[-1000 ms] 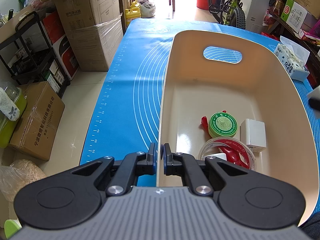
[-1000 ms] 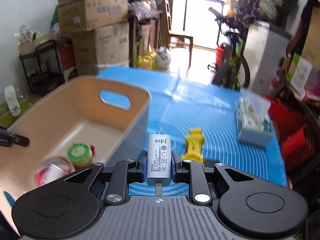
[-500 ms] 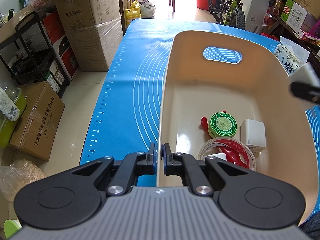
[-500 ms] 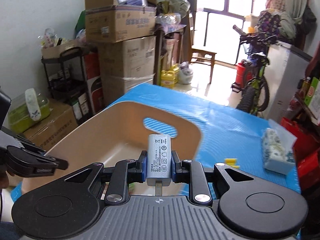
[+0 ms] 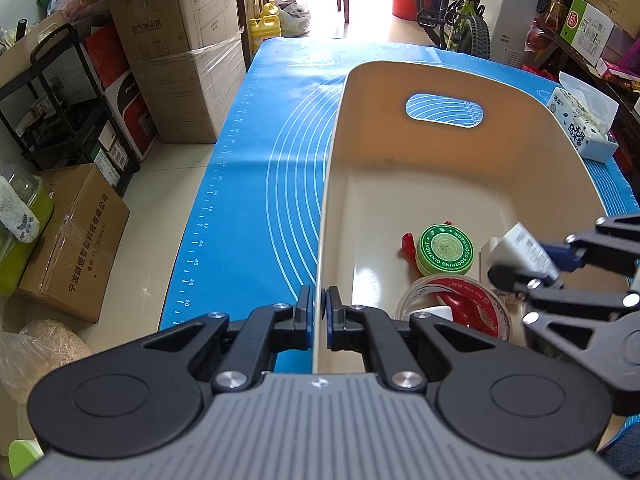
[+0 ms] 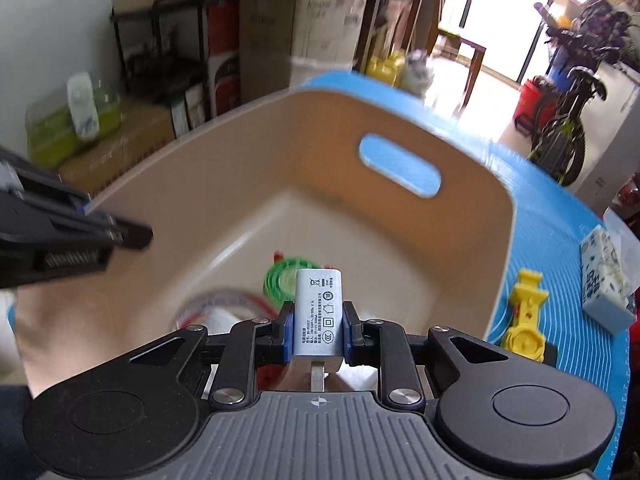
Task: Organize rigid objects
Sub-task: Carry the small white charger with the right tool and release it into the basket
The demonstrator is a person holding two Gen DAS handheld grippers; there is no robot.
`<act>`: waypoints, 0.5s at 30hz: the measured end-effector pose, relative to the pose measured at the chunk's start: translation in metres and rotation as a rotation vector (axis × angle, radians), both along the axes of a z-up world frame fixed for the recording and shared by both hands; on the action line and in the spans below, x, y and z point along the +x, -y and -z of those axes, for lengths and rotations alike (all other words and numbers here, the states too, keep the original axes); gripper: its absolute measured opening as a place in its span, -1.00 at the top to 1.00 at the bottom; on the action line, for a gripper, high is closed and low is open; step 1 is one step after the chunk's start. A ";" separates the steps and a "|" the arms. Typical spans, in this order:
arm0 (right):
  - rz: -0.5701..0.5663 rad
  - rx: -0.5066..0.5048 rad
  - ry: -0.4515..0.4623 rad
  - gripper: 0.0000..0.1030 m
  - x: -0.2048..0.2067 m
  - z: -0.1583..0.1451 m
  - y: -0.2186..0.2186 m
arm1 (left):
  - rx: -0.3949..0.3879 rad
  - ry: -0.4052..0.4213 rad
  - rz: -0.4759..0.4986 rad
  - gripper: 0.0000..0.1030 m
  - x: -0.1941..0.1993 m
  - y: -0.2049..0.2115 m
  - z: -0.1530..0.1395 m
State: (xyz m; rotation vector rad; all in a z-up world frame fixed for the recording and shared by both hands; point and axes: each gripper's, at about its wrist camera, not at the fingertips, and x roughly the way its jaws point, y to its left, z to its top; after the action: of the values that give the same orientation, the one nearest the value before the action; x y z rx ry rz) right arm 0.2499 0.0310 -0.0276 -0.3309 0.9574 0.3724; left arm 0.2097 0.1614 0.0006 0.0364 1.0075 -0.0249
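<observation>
A beige bin (image 5: pixel 460 80) with a handle slot stands on the blue mat (image 5: pixel 260 184). My left gripper (image 5: pixel 318 316) is shut on the bin's near left rim, with the thin wall between its pads. My right gripper (image 6: pixel 318 320) is shut on a grey-white charger (image 6: pixel 318 308) and hovers over the bin's inside. In the left wrist view it comes in from the right, right gripper (image 5: pixel 532 268) with the charger (image 5: pixel 520 246) tilted above the bin's floor. A green round tin (image 5: pixel 444 250), a tape roll (image 5: pixel 456 300) and a red piece (image 5: pixel 408 242) lie in the bin.
A yellow toy (image 6: pixel 524 312) and a tissue pack (image 6: pixel 604 276) lie on the mat to the right of the bin. Cardboard boxes (image 5: pixel 188 40), a black shelf rack (image 5: pixel 60 100) and a bicycle (image 5: pixel 460 12) stand around the table.
My right gripper carried the charger leftward and down, from beside the bin near the yellow toy to over the bin's inside. The left gripper kept its hold on the rim.
</observation>
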 end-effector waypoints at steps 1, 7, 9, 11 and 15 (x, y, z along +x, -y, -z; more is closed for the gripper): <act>0.000 -0.012 -0.010 0.38 0.001 0.003 0.000 | -0.002 0.000 0.000 0.87 0.000 0.000 -0.001; 0.008 -0.029 -0.033 0.38 0.006 0.007 0.001 | -0.009 -0.002 0.000 0.88 0.000 -0.002 -0.002; 0.009 -0.038 -0.036 0.37 0.008 0.007 0.002 | -0.008 -0.002 0.000 0.88 0.000 -0.001 -0.002; 0.004 -0.034 -0.029 0.17 0.006 0.004 0.003 | -0.009 -0.001 0.000 0.88 -0.001 -0.001 -0.002; -0.024 0.008 -0.001 -0.01 -0.003 -0.004 0.007 | -0.009 -0.001 0.000 0.88 -0.001 -0.001 -0.002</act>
State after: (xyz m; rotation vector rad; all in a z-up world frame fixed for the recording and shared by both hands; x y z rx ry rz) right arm 0.2466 0.0240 -0.0232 -0.3356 0.9533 0.3983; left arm 0.2092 0.1627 0.0027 0.0286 1.0087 -0.0294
